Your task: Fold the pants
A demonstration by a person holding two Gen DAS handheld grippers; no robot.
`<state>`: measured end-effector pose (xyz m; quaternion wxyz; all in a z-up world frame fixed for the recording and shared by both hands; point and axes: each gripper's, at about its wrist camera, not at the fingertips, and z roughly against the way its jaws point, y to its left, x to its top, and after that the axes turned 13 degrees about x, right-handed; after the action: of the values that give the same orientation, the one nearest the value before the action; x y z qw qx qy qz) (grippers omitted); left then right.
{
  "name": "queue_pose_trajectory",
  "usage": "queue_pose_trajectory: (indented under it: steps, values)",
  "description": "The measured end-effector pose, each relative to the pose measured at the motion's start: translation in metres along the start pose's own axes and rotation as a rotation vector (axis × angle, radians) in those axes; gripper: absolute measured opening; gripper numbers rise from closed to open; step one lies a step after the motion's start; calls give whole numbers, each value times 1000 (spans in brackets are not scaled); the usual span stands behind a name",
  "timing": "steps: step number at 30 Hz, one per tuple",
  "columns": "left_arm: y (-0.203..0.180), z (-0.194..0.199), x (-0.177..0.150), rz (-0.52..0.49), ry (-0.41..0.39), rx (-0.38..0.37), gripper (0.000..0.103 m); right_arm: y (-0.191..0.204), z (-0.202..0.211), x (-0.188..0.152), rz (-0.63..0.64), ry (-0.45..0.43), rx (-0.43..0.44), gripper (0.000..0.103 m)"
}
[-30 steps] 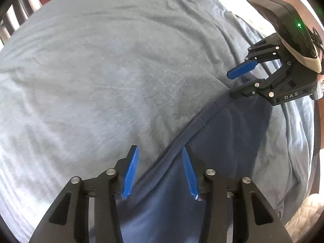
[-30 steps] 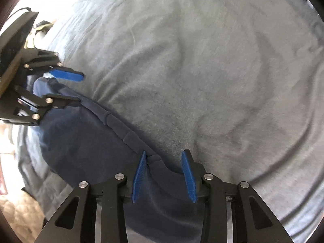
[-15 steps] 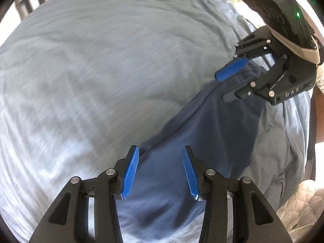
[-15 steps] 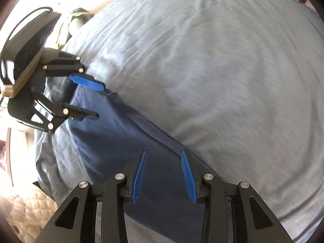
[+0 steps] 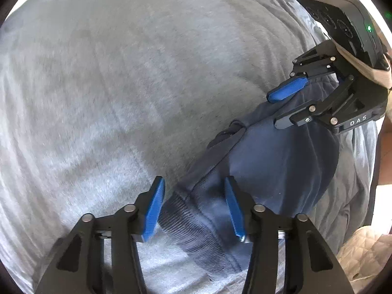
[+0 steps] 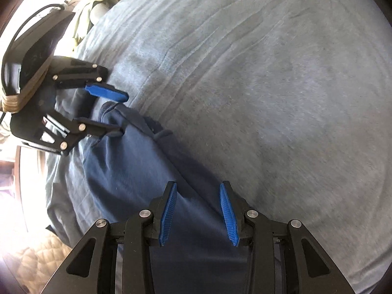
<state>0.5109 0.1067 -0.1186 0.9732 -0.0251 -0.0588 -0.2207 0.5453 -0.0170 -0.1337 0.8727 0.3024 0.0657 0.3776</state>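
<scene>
While the pants [image 5: 274, 161] hug one edge, the blanket [image 5: 122, 85] spreads wide.

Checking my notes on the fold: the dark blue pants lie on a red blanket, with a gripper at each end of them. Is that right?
Not quite. The blanket is light grey-blue, not red, as the left wrist view shows. The rest stands: the dark blue pants lie on it, with the left gripper at one end and the right gripper at the other.

Pants [image 5: 269, 161] lower part cut off by frame edge; bedspread [image 5: 122, 85] texture blurred.
</scene>
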Motion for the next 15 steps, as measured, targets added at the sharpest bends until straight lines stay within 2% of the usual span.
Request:
queue_pose_trajectory:
  steps: [2,3,4,5,8,10,15]
  values:
    - [7,-4,-4,32,21,-42,49,-2,-5,3,-4,8,5,38]
    - [9,-4,-7,38,23,-47,45,-2,-8,5,-6,12,6,38]
    - [10,-2,-10,32,20,-32,28,-2,-10,6,-9,15,8,38]
    - [12,1,-13,23,16,-19,26,-2,-11,7,-12,18,11,38]
    - [16,11,-19,27,29,-27,24,-1,-14,11,-12,22,9,38]
    - [14,17,-24,-3,33,5,24,1,-15,12,-5,25,14,38]
    - [20,4,-27,40,80,3,27,2,-21,19,-17,13,23,38]
